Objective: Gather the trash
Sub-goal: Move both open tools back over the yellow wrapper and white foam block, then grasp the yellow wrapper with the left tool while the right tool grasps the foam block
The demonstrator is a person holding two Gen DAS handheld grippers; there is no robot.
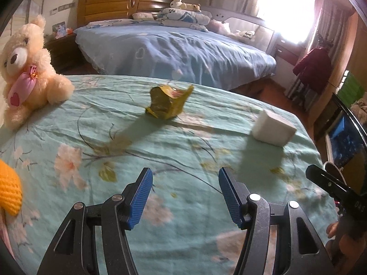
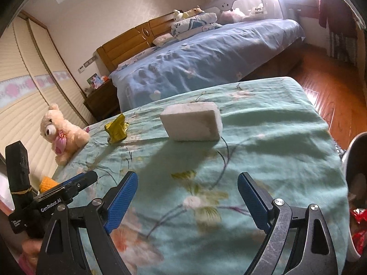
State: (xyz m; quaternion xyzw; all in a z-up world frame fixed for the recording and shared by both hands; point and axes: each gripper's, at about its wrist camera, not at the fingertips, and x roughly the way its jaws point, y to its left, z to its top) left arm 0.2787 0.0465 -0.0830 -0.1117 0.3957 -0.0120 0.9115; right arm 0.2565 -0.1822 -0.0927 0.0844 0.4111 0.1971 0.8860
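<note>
- Left gripper (image 1: 185, 197) is hovering over the floral teal bedsheet (image 1: 206, 151), fingers standing wide apart w/ nothing between them; blue ribbed pads (image 1: 140, 198) are showing clean.
- Right gripper (image 2: 187, 202) is likewise hovering low over the same sheet, jaws spread wide, gripping nothing.
- Crumpled yellow-green wrapper (image 1: 168, 102) is lying on the sheet straight ahead of the left gripper, well apart from it, casting a long shadow toward the camera. In the right wrist view the wrapper (image 2: 117, 129) is sitting far left, near the teddy bear.
- White foam block (image 1: 273, 128) is resting on the sheet to the right of the wrapper, apart from it; in the right wrist view the block (image 2: 192, 121) is lying ahead of the right gripper, slightly left of centre, not touching the fingers.
- Cream teddy bear (image 1: 27, 68) w/ a pink heart is sitting at the sheet's left edge, by the wardrobe side.
- Orange knitted item (image 1: 9, 188) is poking in at the left edge of the left wrist view; can't tell what it is.
- White bin (image 2: 353, 160) rim is showing at the far right of the right wrist view, w/ red crumpled material (image 2: 359, 224) inside.
- Bed w/ blue duvet (image 1: 174, 50) is standing behind, pillows and soft toys piled at the wooden headboard (image 1: 123, 4).
- Both views are slightly motion-blurred.
</note>
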